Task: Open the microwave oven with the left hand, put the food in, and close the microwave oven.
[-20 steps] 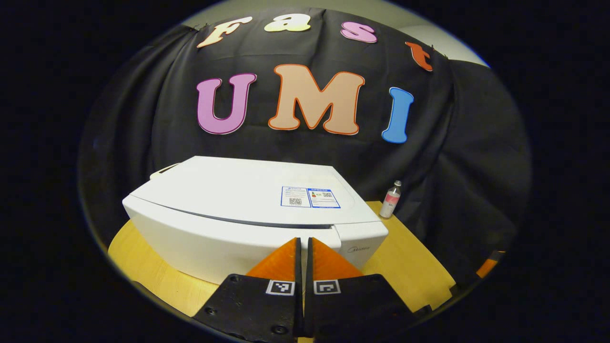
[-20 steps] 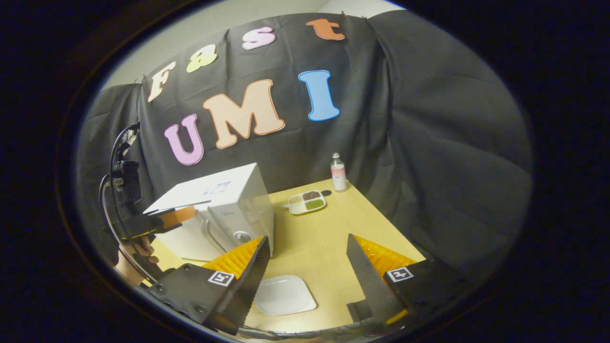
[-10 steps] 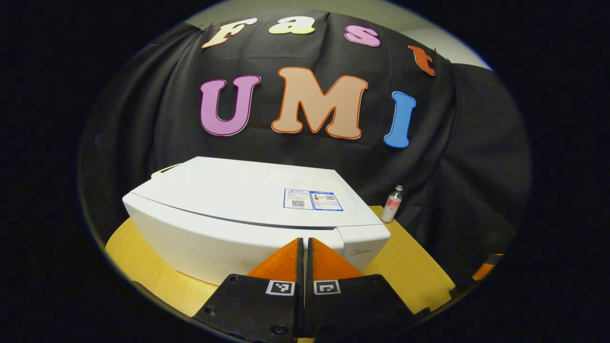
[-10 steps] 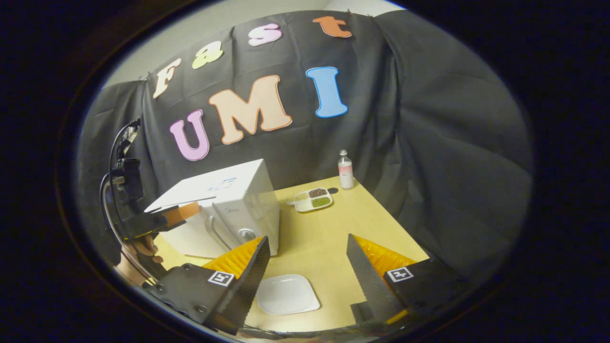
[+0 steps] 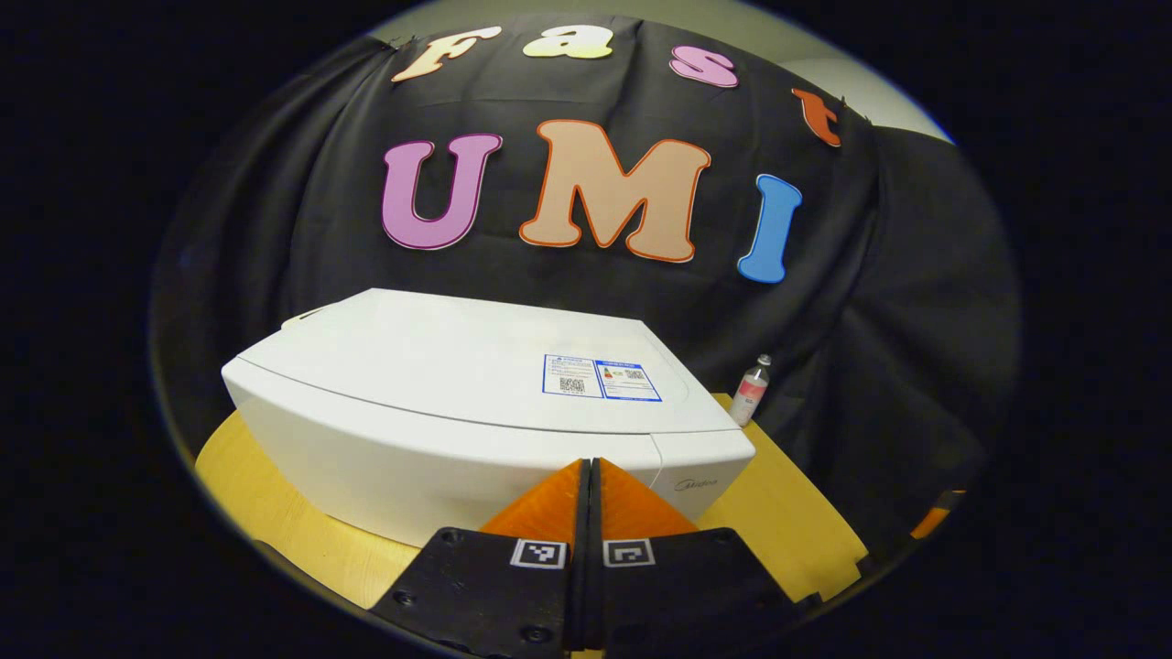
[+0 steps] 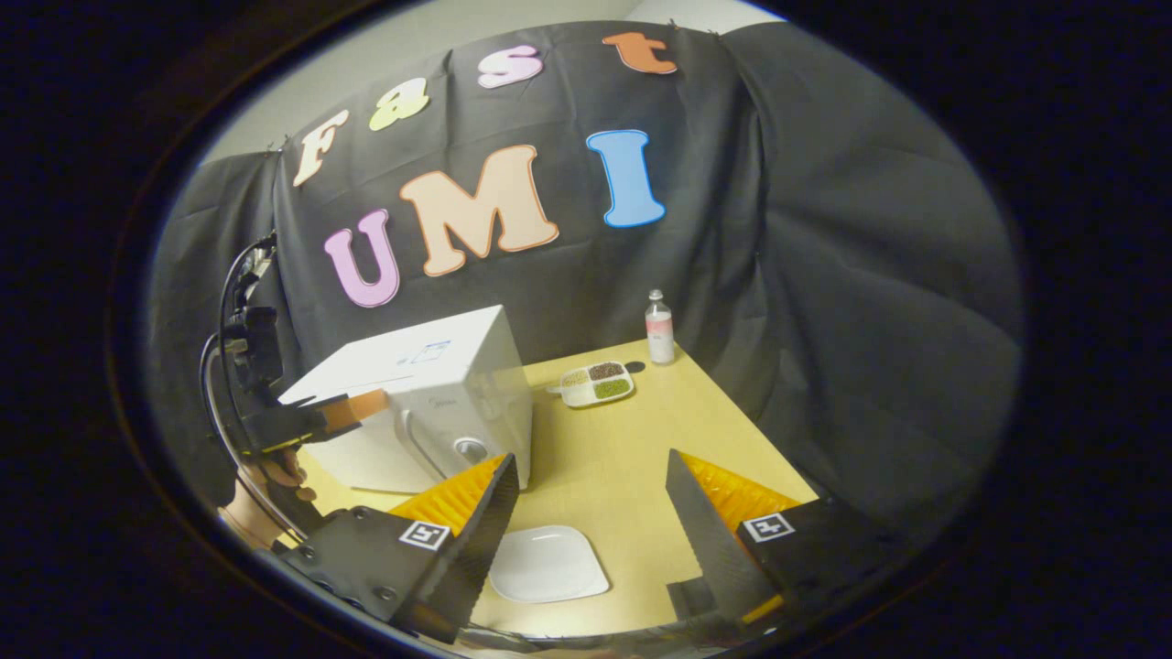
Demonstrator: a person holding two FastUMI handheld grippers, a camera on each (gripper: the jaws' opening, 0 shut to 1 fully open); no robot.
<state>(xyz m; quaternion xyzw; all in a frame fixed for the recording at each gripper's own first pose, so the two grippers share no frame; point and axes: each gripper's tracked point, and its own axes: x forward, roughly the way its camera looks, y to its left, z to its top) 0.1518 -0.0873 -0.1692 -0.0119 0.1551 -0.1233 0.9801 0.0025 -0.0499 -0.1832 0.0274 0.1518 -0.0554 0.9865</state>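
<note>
Door gap on the microwave (image 5: 439,403) has closed under my shut left gripper (image 5: 589,476); right gripper (image 6: 586,494) open; I reckon closing nearly done, withdraw next.

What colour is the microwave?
The microwave is white, with a small blue-edged sticker on top. It shows best in the left gripper view.

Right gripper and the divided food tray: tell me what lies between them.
In the right gripper view, bare tabletop lies between the open right gripper and the food tray; the white plate sits nearer, below the fingers.
</note>
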